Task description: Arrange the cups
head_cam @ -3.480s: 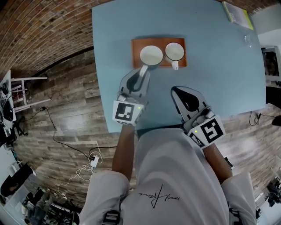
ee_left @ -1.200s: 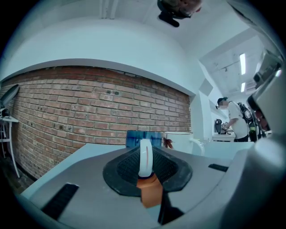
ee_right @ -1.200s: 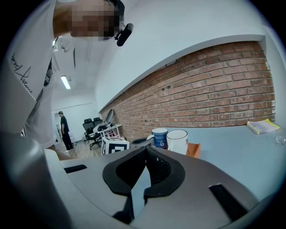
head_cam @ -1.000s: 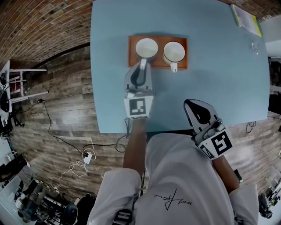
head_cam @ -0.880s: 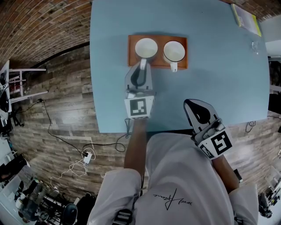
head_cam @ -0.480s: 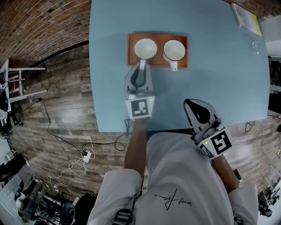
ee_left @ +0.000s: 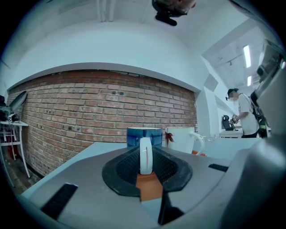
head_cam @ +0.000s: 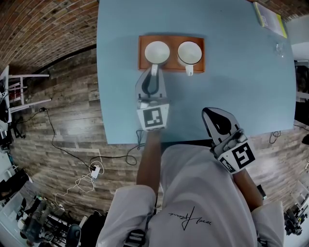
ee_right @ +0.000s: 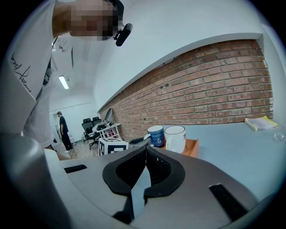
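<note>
An orange tray lies on the light blue table. A blue cup with a white inside stands on the tray's left half, and a white cup stands on its right half. My left gripper reaches level to the blue cup and is shut on its white handle. In the left gripper view the blue cup stands upright with the white cup just right of it. My right gripper hangs at the table's front edge, shut and empty, its jaws meeting in the right gripper view.
A yellow-green book lies at the table's far right corner, with a small clear glass nearer the right edge. A white stand and cables are on the wooden floor to the left. A brick wall runs behind the table.
Since the earliest frame the left gripper has carried the blue cup further onto the tray's left half, and the right gripper has drawn back to the table's front edge. Over the last second nothing moved.
</note>
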Motion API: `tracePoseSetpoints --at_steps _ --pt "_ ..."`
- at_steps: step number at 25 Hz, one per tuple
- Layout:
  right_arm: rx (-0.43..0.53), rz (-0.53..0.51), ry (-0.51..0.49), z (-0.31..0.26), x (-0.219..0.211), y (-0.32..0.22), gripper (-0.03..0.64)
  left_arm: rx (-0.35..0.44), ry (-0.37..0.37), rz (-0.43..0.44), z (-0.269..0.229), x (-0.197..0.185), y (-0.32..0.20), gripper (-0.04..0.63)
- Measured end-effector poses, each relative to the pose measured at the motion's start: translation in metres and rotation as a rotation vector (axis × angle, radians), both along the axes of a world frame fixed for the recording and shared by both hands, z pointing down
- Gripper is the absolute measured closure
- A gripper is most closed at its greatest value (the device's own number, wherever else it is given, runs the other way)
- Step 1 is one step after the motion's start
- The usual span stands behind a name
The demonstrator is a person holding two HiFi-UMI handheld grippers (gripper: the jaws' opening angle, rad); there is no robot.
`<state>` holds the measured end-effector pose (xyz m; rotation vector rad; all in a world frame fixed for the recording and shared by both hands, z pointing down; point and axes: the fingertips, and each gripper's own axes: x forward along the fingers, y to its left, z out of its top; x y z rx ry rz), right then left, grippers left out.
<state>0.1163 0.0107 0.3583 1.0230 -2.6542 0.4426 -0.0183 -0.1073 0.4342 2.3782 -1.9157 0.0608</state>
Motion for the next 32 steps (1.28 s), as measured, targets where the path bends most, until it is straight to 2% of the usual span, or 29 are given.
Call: tracePoseSetpoints --at_steps 14,26,32 --pt "-0.004 0.005 -0.011 0.0 0.001 0.009 0.595 -0.034 0.021 0.006 0.004 0.001 0.005 0.468" --pt "0.009 0.01 -0.025 -0.002 0.003 0.017 0.595 -0.032 0.025 0.007 0.0 -0.005 0.023 0.467" --pt "0.027 0.011 -0.038 -0.009 0.0 0.02 0.595 -0.016 0.076 -0.014 -0.007 -0.008 0.038 0.468"
